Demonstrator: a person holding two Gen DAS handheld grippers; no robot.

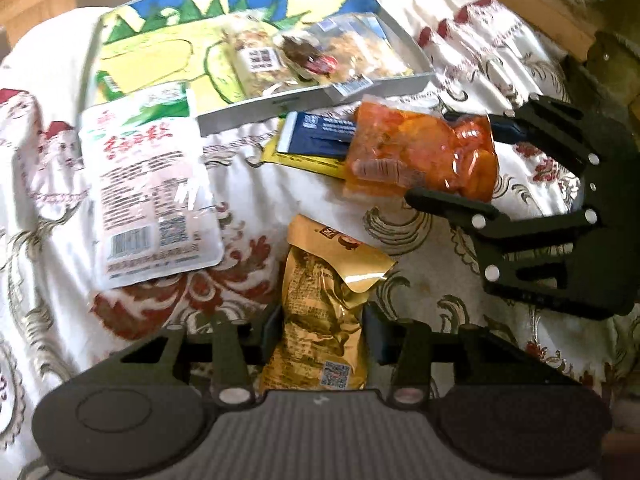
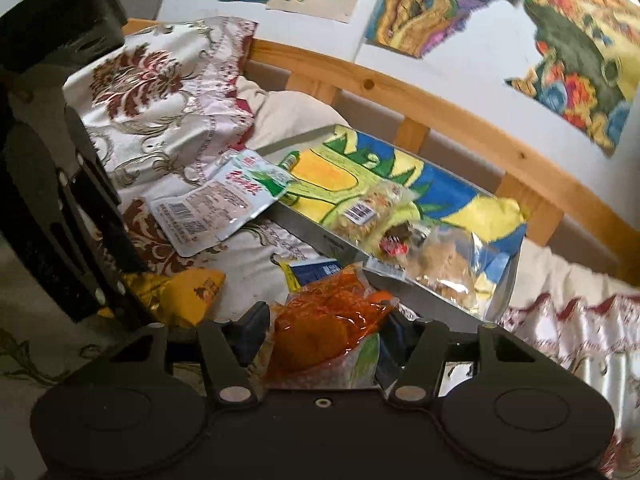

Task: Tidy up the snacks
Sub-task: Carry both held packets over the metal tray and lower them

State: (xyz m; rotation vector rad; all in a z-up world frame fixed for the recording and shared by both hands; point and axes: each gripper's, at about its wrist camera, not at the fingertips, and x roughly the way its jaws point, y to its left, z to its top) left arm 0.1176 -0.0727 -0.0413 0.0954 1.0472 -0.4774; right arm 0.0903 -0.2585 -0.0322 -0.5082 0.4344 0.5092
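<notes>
A gold foil snack packet (image 1: 320, 312) stands between the fingers of my left gripper (image 1: 324, 332), whose pads press its sides. My right gripper (image 2: 326, 332) is shut on an orange, clear-wrapped snack packet (image 2: 328, 328). The left wrist view shows that orange packet (image 1: 420, 152) held in the right gripper (image 1: 436, 156) over a blue and yellow packet (image 1: 316, 136). A shallow grey tray (image 1: 304, 100) lined with a colourful drawing holds several clear snack packets (image 1: 260, 60). A white packet with red lettering (image 1: 148, 192) leans on the tray's near left corner. The left gripper (image 2: 132, 292) and gold packet (image 2: 188, 292) sit at the left of the right wrist view.
Everything lies on a white cloth with red and gold floral pattern (image 1: 248, 208), bunched and uneven. A wooden rail (image 2: 440, 92) runs behind the tray (image 2: 312, 236). Colourful drawings (image 2: 580, 60) hang on the white wall beyond.
</notes>
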